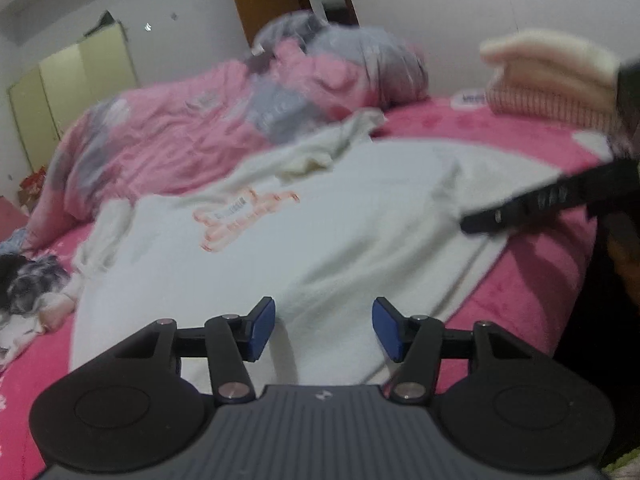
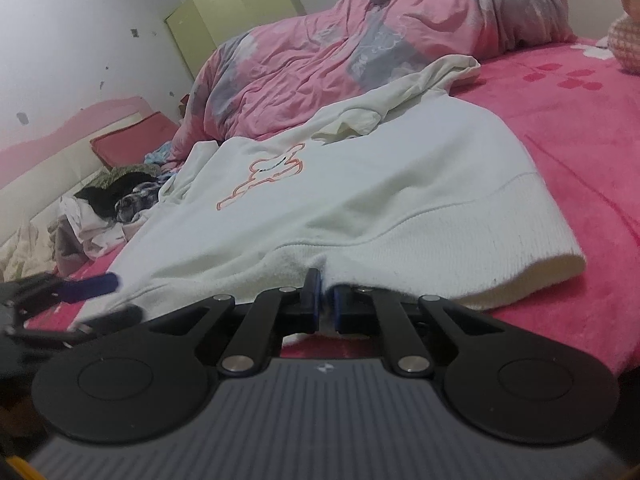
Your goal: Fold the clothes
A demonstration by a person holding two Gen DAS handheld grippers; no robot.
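Observation:
A white sweatshirt with an orange outline print lies spread face up on the pink bed. My left gripper hovers open just above its near hem, nothing between the blue pads. In the right wrist view the same sweatshirt stretches away, and my right gripper is shut on its ribbed hem at the near edge. The left gripper shows blurred at the lower left of that view. The right gripper's body reaches in from the right in the left wrist view.
A rumpled pink and grey duvet lies behind the sweatshirt. Folded cream towels are stacked at the back right. A heap of other clothes sits at the left. A green wardrobe and a wooden door stand beyond.

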